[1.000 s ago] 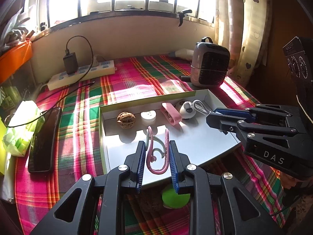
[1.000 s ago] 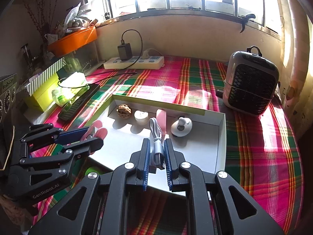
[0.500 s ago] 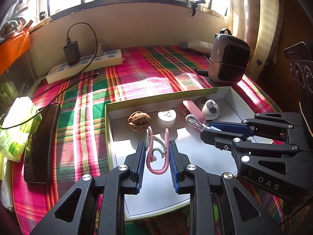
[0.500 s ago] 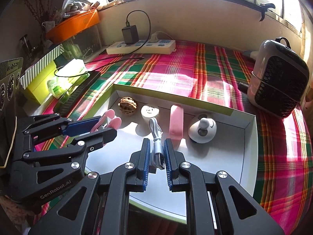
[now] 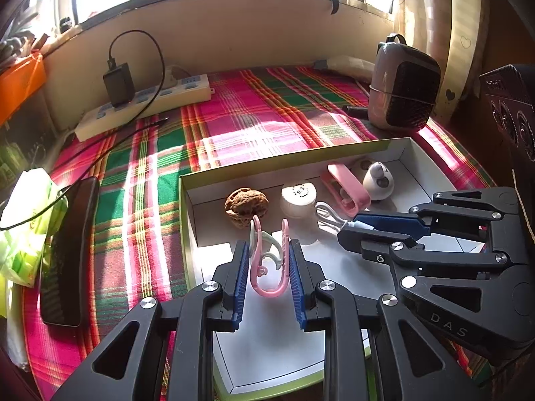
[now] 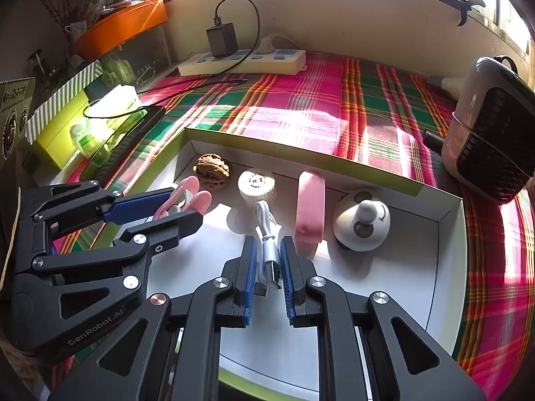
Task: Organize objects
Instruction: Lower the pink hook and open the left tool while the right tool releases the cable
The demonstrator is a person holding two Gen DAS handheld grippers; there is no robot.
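left gripper (image 5: pixel 269 250): jaws closed on a bundle of pink and pale green plastic hooks (image 5: pixel 267 257), held upright between the blue pads, above the left half of the box floor.
right gripper (image 6: pixel 267 260): jaws closed on a coiled white usb cable (image 6: pixel 267 237), metal plug end between the pads, the loop sticking out ahead toward the box's far wall.
box (image 5: pixel 351 153): shallow, white inside, yellow-green rim, lying on the plaid cloth (image 5: pixel 240 123) toward the near edge of the table.
row along the far wall of the box, left to right: walnut (image 5: pixel 246 203), round white cap-like piece (image 5: pixel 298 195), pink clip (image 5: pixel 346 187), small white rounded gadget (image 5: pixel 378 180).
gripper spacing: the two tools sit side by side over the box, close but apart; in the left wrist view the right gripper's tip comes in from the right just beside the white cap.
power strip (image 6: pixel 244 61): at the far edge of the table against the wall, a black charger (image 6: pixel 221 38) plugged in.
small heater (image 6: pixel 491 127): far right corner of the table, well apart from the box.
phone (image 5: pixel 68 250): dark, lying flat near the left edge of the table, beside a green-white plastic bag (image 5: pixel 23 227).
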